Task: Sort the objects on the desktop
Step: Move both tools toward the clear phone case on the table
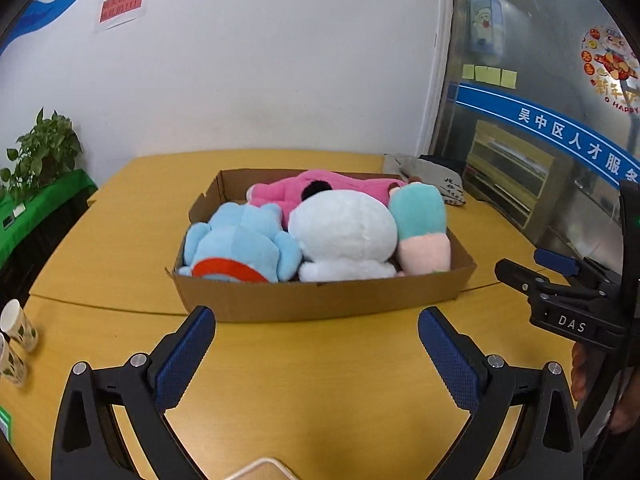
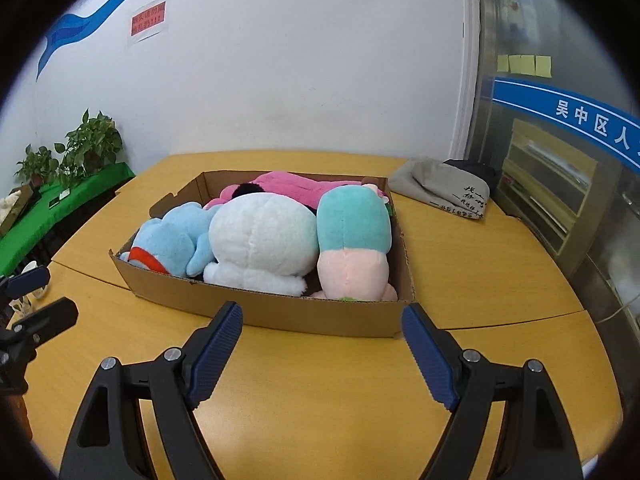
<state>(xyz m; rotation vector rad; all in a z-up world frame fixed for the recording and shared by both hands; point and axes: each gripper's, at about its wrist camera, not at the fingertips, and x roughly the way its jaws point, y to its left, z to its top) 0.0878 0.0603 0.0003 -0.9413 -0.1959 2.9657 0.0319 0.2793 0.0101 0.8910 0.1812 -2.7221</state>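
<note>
A shallow cardboard box [image 1: 320, 300] [image 2: 320, 316] sits mid-table, packed with plush toys: a light blue one [image 1: 240, 244] [image 2: 176, 244] at the left, a white one [image 1: 344, 236] [image 2: 260, 240] in the middle, a teal-and-pink one [image 1: 420, 224] [image 2: 352, 240] at the right, and a pink one [image 1: 320, 188] [image 2: 288, 184] behind. My left gripper [image 1: 316, 328] hangs open just short of the box's near wall, nothing between its fingers. My right gripper [image 2: 322, 324] is likewise open and empty before the box; it also shows at the right of the left wrist view [image 1: 536, 264].
The yellow wooden table [image 1: 320, 380] [image 2: 320, 380] spreads around the box. Paper cups [image 1: 18, 324] stand near its left edge. A grey folded cloth bag [image 2: 444, 188] lies at the far right. Potted plants [image 2: 92, 144] on a green-covered stand sit left; a glass partition stands right.
</note>
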